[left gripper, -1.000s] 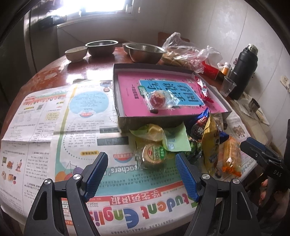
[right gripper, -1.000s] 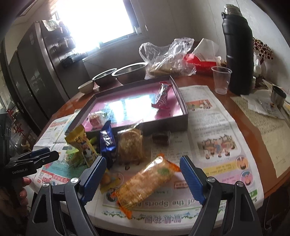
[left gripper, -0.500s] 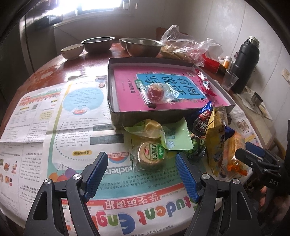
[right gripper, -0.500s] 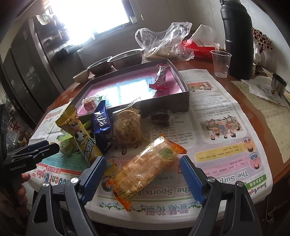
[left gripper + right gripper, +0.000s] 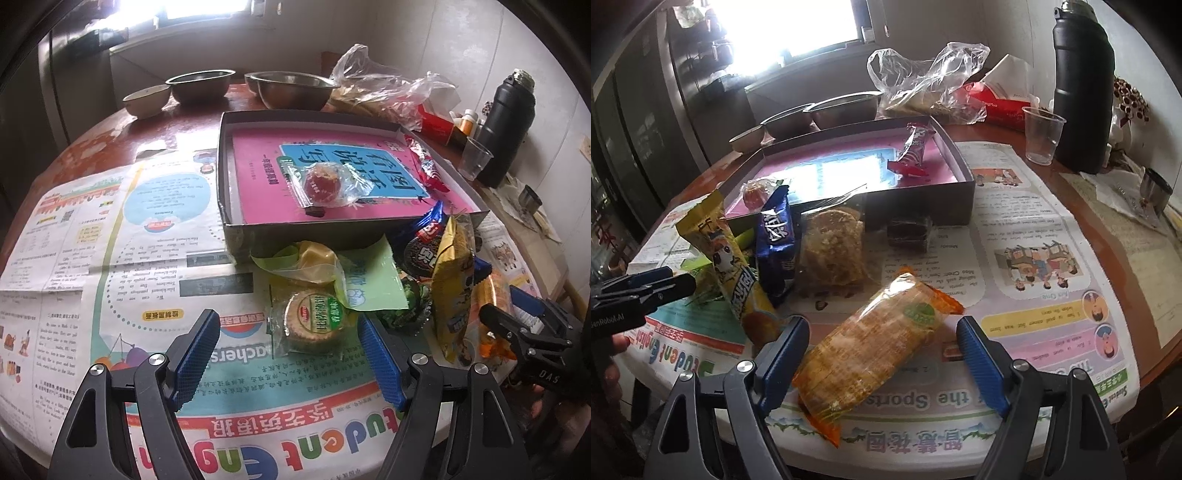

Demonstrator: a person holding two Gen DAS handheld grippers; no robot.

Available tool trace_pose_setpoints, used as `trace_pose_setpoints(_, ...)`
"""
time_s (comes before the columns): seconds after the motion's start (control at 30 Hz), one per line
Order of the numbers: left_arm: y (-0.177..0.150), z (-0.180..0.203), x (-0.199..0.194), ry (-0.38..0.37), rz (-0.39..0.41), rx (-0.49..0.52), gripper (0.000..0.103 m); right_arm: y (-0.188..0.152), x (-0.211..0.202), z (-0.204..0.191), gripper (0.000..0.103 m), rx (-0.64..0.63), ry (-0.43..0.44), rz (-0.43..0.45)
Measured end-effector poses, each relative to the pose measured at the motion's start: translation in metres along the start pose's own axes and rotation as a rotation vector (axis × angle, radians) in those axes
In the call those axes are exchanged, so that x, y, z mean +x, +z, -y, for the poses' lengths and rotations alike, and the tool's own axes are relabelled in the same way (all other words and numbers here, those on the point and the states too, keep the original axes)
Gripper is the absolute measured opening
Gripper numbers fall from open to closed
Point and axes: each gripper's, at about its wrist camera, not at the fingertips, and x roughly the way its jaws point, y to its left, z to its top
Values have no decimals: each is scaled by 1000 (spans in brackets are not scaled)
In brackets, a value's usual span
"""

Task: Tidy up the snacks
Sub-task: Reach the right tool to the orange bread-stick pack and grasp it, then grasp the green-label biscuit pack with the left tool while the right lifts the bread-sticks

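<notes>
The left gripper (image 5: 288, 350) stood well open at the bottom of its own view, blue pads apart and holding nothing, with a round green-labelled biscuit pack (image 5: 314, 321) lying on the newspaper (image 5: 110, 258) just ahead of and between the fingertips, not touched. The right gripper (image 5: 882, 354) was closing at the bottom of its view, the long orange cracker pack (image 5: 875, 347) lying slantwise between its blue fingers; whether the pads yet pressed the wrapper could not be told, though a gap showed beside the right-hand finger. Behind the cracker pack, in the left-centre of the frame, snacks crowded together: a yellow packet (image 5: 727, 262) propped upright, a blue packet (image 5: 775, 240) leaning beside it, a clear-wrapped oat cake (image 5: 831, 251) and a small dark square sweet (image 5: 910, 232) near the wall of the shallow dark box (image 5: 960, 192). The box, lined with a pink booklet, held a red-wrapped candy (image 5: 912, 151) near its right wall and a clear-wrapped red sweet (image 5: 325, 181) near its front. Open newspaper lay to the right of the cracker pack and, in the left view, across the whole left half of the frame. The table edge ran just under both grippers. A black flask (image 5: 1082, 85) and a plastic cup (image 5: 1043, 134) stood at upper right, steel bowls (image 5: 291, 88) behind the box.
</notes>
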Motion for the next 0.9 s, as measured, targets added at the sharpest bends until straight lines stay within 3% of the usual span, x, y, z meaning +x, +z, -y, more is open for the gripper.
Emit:
trace_pose_setpoints(0.3, 0, -3, 5, 0, -9, -4, 78, 0, 0, 6, 55, -56, -31, 6)
trace_pose_setpoints(0.53, 0, -3, 12, 2, -21, -6, 78, -2, 4, -1, 52, -120, -39, 28)
trace_pose_setpoints(0.7, 0, -2, 16, 5, -26, -3, 78, -3, 5, -2, 39, -156, -46, 66)
trace_pose_setpoints(0.9, 1, 0, 20, 6, -18, 6, 78, -1, 6, 3, 38, -143, -22, 69)
